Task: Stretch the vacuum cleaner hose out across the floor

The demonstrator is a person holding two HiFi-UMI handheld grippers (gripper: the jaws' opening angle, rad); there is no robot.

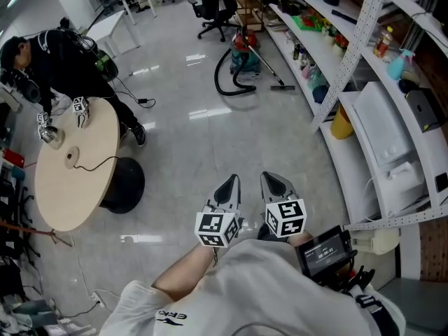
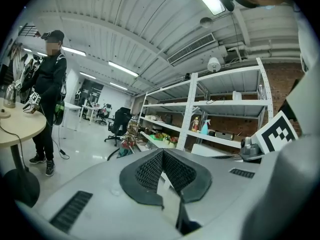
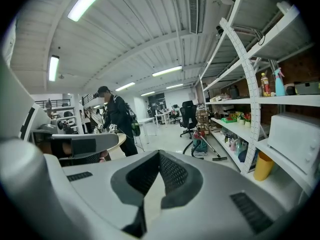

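Left tool (image 1: 229, 186) (image 2: 162, 153) & right tool (image 1: 276, 185) (image 3: 159, 156) sit side by side, close together, both pointing fwd over the floor (image 1: 189, 152). Each has its jaws pressed together w/ nothing btw them; both gripper views show the ribbed pads meeting at the tip.

Just R of the right tool: white rack (image 1: 364, 75) running away along that side, a yellow bin (image 1: 341, 124) on its lowest shelf, bottles & boxes higher up. L of the left tool, a bit ahead: round pale table (image 1: 77, 180) on a black foot, cable lying across the top. A person (image 1: 63, 54) in black stands at its far edge, hands over the tabletop.

Well ahead of both tools, roughly straight on: vacuum cleaner (image 1: 243, 53) (image 3: 201, 145), red/teal body, on the floor near the rack. Its hose (image 1: 217, 75) is black, curled in a loop on the side of the body nearer the left tool, not pulled out straight. Wand (image 1: 268, 67) slants off toward the rack, head flat on the floor. Neither tool is anywhere near the hose.

Past the cleaner: black office chair (image 1: 217, 5), then more desks, too small to make out.
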